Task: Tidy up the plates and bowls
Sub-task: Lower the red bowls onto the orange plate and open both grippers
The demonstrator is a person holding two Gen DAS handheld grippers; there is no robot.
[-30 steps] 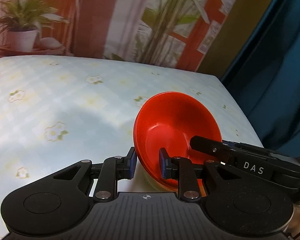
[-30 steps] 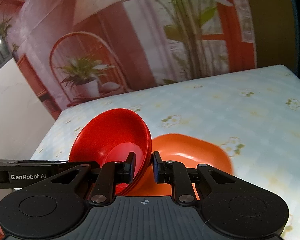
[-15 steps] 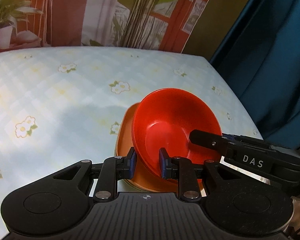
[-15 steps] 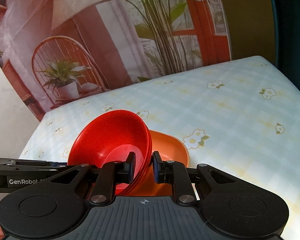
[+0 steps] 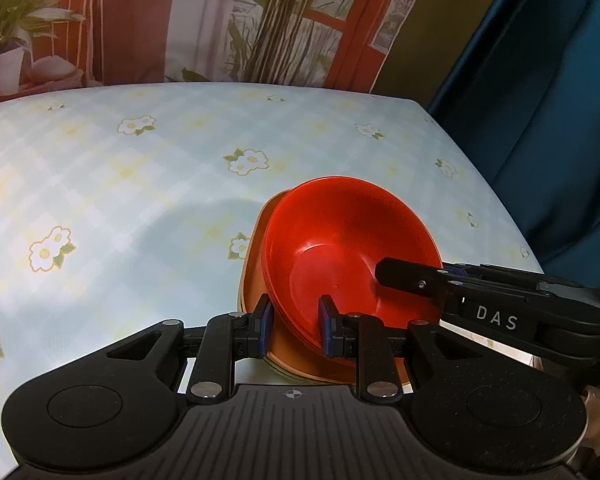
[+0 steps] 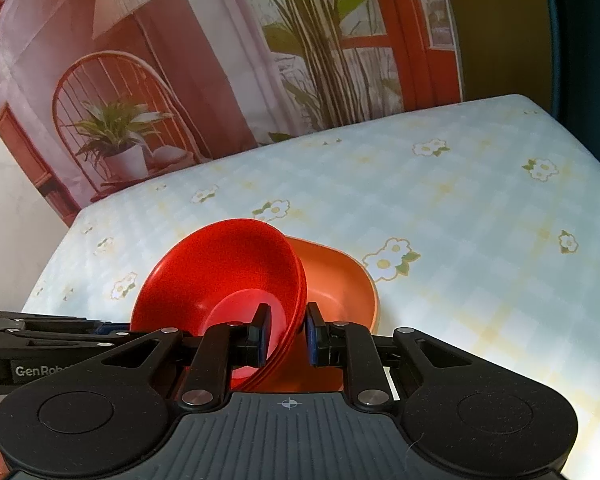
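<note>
A stack of red bowls [image 5: 340,248] is held from both sides, tilted, over an orange plate [image 5: 260,240] that rests on the table. My left gripper [image 5: 294,326] is shut on the stack's near rim, one finger inside, one outside. My right gripper [image 6: 286,334] is shut on the opposite rim of the red bowls [image 6: 224,272]; the orange plate [image 6: 336,280] lies just right of and under them. The right gripper's finger [image 5: 412,276] shows inside the bowl in the left wrist view. A greenish plate edge [image 5: 284,374] shows under the orange plate.
The table [image 5: 120,184] has a pale blue checked cloth with flowers; its right edge meets a dark blue curtain [image 5: 540,100]. A printed backdrop with plants [image 6: 220,60] hangs along the far edge. A white wall [image 6: 4,220] stands at the left in the right wrist view.
Both grippers, still shut on the red bowls, have lowered them toward the orange plate, which now shows more fully under the stack. The views have pitched down over the table.
</note>
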